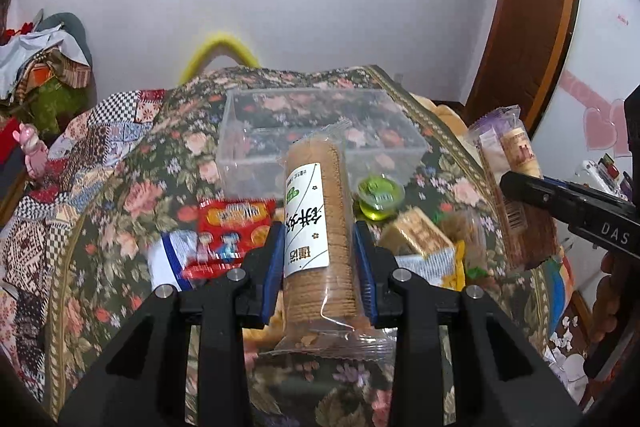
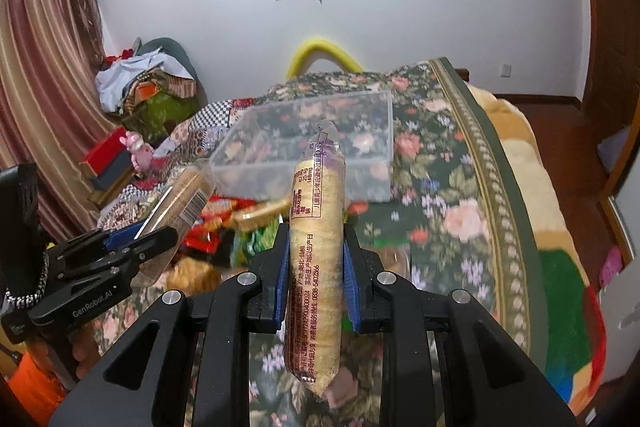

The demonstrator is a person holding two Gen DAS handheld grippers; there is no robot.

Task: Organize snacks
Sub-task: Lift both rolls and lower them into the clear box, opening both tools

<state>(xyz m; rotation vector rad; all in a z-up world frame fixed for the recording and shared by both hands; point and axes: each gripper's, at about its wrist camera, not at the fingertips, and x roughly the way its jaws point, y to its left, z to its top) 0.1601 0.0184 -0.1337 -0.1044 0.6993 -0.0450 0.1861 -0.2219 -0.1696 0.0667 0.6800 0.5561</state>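
Left wrist view: left gripper (image 1: pixel 320 259) has its jaws closed on a biscuit sleeve (image 1: pixel 318 223), gripped low on the sleeve, most of its length sticking out toward the bin (image 1: pixel 320 135). Right gripper (image 2: pixel 314 267) is likewise clamped on a cracker sleeve (image 2: pixel 316 247), held mid-length, tip pointing at the bin. Both sleeves are in the air, short of the bin. Loose snacks (image 1: pixel 234 223) lie on the cloth (image 1: pixel 100 227) just before the bin's near wall; the jelly cup (image 1: pixel 380 197) sits beside it. Risks, my read: slick film could slip or pivot in the pads; hard clamping may crack biscuits; both sleeves converging could collide; a low approach could catch the near wall and shove the light, empty-looking bin.
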